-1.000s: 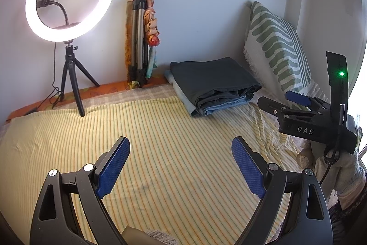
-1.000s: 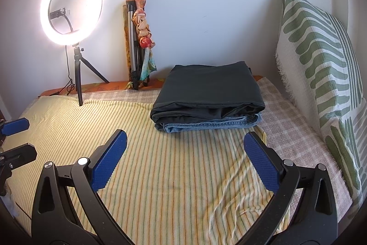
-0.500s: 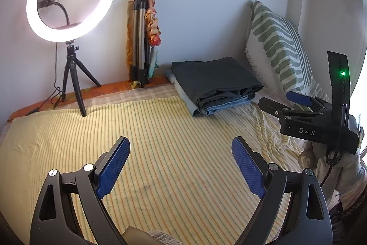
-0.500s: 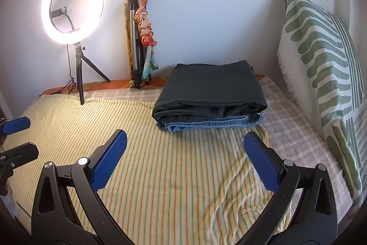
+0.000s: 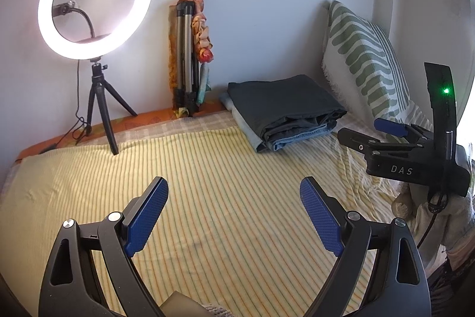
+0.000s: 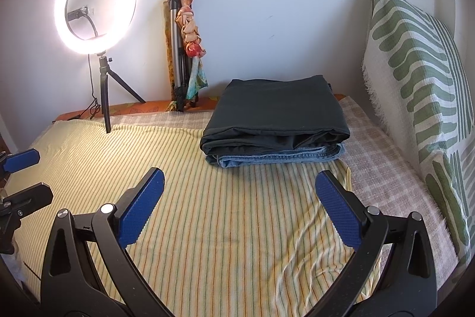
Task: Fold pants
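Both my left gripper (image 5: 233,216) and right gripper (image 6: 239,208) hang spread wide and empty over the striped sheet (image 6: 237,228). If I reach carelessly for the folded pants (image 6: 274,121), I risk snagging the jeans (image 6: 279,158) beneath and toppling the stack.

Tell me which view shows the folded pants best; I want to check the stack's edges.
The right wrist view: the folded pants lie near centre, facing the camera, dark pair on top of blue jeans. The left wrist view shows the same stack smaller and at an angle.
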